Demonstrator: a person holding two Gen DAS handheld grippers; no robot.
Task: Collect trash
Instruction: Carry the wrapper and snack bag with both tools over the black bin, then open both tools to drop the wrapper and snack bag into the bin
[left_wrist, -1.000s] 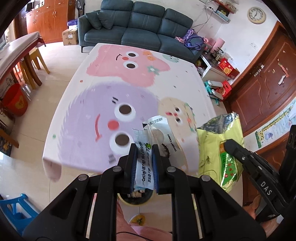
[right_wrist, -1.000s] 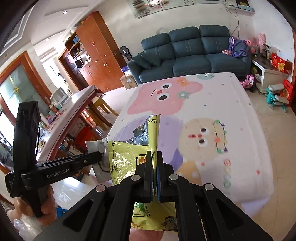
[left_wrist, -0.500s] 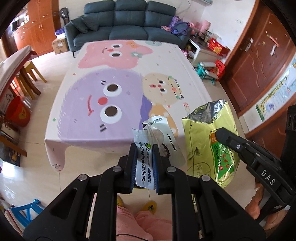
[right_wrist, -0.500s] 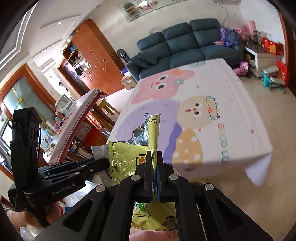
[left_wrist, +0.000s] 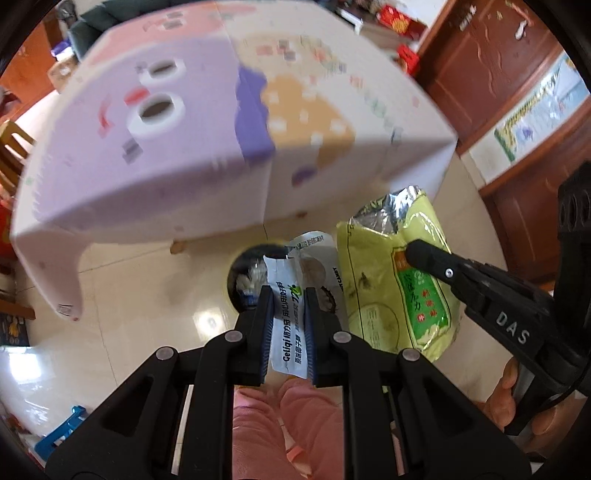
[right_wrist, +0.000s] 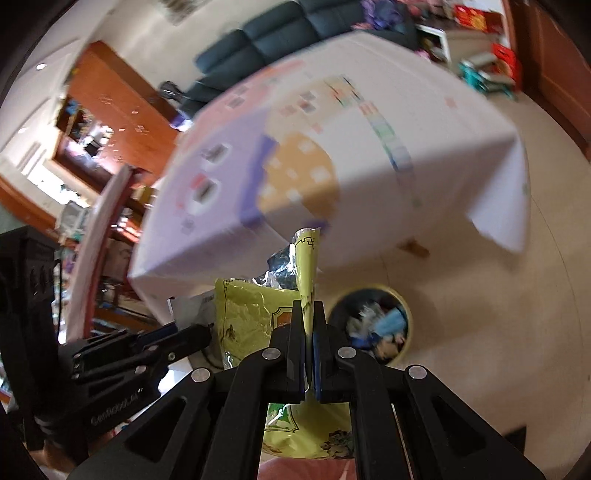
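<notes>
Table (left_wrist: 155, 173), covered by a cartoon-print cloth: half a second ago it filled the middle of both views; it now sits high in each frame and is motion-blurred, with its near edge and overhanging corner showing. Both cameras have tipped down toward the tiled floor (left_wrist: 140, 295).

Trash bin (right_wrist: 373, 325), round, standing on the floor beside the table's near corner: not seen half a second ago, now in view from both wrists. It already holds crumpled wrappers. In the left wrist view its dark opening lies directly behind the white wrapper.

Yellow-green foil bag (left_wrist: 402, 280), torn open at the top: unchanged in grip. The right gripper (right_wrist: 308, 332) has its jaws pressed tight on one edge of the bag, which hangs in the air to the left of the bin in the right wrist view.

White wrapper (left_wrist: 288, 317) with blue print: still clamped between the narrow-set jaws of the left gripper (left_wrist: 288, 325), held above the bin's opening. A second, clear wrapper shows just behind it.

Pink-clad legs (left_wrist: 280, 424) of the person appear below the left gripper.
</notes>
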